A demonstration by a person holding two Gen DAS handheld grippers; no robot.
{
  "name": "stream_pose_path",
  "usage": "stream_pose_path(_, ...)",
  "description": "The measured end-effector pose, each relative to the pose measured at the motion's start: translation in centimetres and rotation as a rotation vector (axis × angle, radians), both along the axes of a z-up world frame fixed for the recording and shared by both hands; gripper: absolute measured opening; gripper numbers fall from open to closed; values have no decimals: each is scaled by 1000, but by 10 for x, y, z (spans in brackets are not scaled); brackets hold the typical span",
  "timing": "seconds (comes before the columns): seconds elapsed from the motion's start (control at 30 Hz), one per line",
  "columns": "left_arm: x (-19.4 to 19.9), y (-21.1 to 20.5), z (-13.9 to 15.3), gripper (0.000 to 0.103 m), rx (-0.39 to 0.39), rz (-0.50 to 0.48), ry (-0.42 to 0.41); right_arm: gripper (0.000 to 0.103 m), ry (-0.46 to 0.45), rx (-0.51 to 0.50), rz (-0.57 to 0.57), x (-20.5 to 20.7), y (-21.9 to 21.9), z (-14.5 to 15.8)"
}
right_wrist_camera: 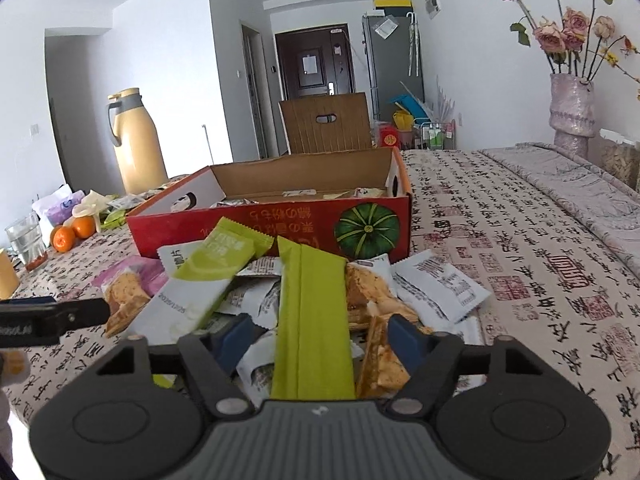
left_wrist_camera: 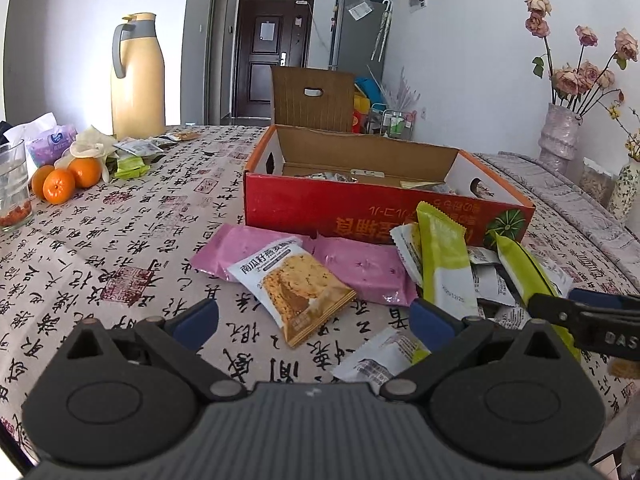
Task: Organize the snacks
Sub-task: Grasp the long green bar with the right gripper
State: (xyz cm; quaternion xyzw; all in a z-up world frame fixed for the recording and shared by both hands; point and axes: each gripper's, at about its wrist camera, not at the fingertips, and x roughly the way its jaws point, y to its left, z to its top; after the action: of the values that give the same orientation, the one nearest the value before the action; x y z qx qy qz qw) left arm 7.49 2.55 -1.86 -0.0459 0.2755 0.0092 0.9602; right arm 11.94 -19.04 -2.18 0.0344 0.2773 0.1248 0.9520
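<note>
My right tongs [right_wrist_camera: 316, 340] straddle a long green snack bar [right_wrist_camera: 314, 320]; the blue pads sit just beside its edges, and I cannot tell whether they press it. The bar lies on top of a heap of snack packets [right_wrist_camera: 436, 288] on the desk [right_wrist_camera: 520, 240], just in front of the red cardboard box [right_wrist_camera: 280, 220], which stands open with a few packets inside. My left tongs [left_wrist_camera: 316, 316] stand wide apart and empty, low over the desk, with a biscuit packet [left_wrist_camera: 296, 288] lying between and just beyond the pads, overlapping a pink packet [left_wrist_camera: 360, 272]. Oranges [left_wrist_camera: 60, 184] and a yellow flask [left_wrist_camera: 138, 76] sit far off left.
</note>
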Motion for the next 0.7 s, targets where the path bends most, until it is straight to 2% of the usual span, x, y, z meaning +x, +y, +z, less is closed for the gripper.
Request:
stream_pose_path(0.13, 0, 1, -1, 103, -2, 4, 5, 60, 38, -11, 8, 12, 7, -5)
stream_pose_path(0.2, 1, 3, -1, 103, -4, 7, 7, 45, 48, -6, 19, 15, 10, -7)
stream_pose_path(0.27, 1, 4, -2, 103, -5, 11, 9, 40, 47, -7, 31, 15, 12, -7)
stream_pose_path(0.43, 5, 6, -4, 103, -11, 17, 20, 35, 28, -2, 34, 12, 12, -5)
stream_pose_path(0.7, 18, 10, -2, 103, -8, 54, 42, 35, -55, 32, 1, 5, 2, 8)
